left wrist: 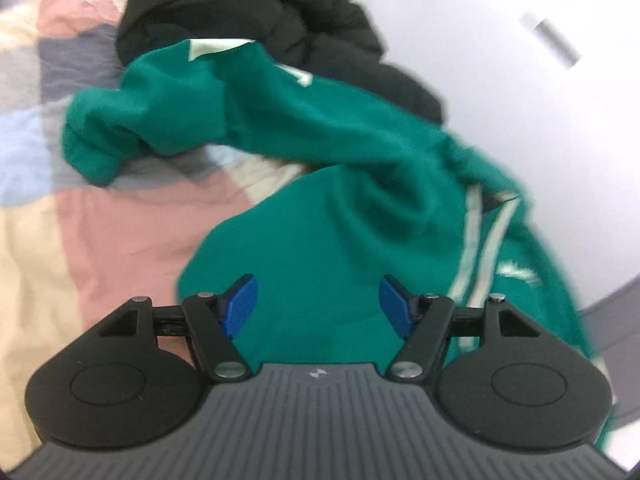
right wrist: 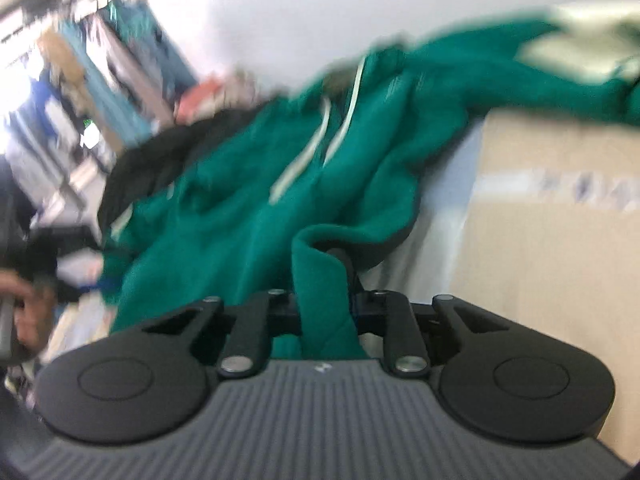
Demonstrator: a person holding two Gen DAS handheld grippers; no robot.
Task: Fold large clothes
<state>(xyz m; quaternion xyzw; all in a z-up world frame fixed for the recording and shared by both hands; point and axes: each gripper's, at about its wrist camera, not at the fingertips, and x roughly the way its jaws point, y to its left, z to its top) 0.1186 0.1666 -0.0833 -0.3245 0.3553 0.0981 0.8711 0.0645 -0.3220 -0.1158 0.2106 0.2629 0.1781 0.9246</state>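
A large green hoodie (left wrist: 320,160) with pale drawstrings lies crumpled across a patchwork bed cover (left wrist: 100,220). My left gripper (left wrist: 318,304) hovers over its near part, jaws wide apart, with green cloth below the blue pads (left wrist: 242,304) but nothing pinched. In the right wrist view the same green hoodie (right wrist: 260,200) stretches away from me. My right gripper (right wrist: 324,300) is shut on a raised fold of its green fabric, which hides the pads.
A black padded jacket (left wrist: 248,12) lies heaped behind the hoodie by a white wall (left wrist: 500,40). A cardboard box (right wrist: 552,220) stands at the right in the right wrist view. A clothes rack (right wrist: 100,60) and a person's hand (right wrist: 24,312) show at the left.
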